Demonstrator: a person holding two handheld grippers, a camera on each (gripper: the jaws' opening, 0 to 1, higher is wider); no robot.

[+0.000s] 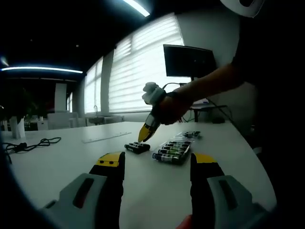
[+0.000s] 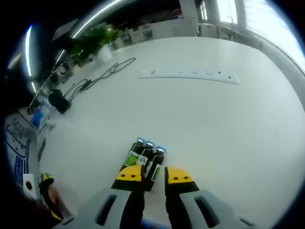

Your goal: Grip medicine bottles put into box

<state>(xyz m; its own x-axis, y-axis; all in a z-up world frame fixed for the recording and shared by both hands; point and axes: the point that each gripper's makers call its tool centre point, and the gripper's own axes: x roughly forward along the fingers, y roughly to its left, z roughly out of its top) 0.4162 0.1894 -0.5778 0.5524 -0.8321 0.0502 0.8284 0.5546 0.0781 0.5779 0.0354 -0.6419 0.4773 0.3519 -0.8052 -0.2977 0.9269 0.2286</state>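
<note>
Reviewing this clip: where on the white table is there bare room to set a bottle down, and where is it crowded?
Free: the broad white table between the power strip and the loose bottles; also between the black cable and those bottles. Crowded: around the right tool at the bottles, with the bottle tray beside them.

Three medicine bottles with blue caps are lying side by side on the bench in the right gripper view. In the left gripper view, one clear box is sitting on the bench, holding a row of bottles too small to count surely, and one small loose group of bottles is lying beside it. One white power strip, one black cable, one monitor and one potted plant are showing. Two grippers are appearing: the left gripper and the right gripper.
</note>
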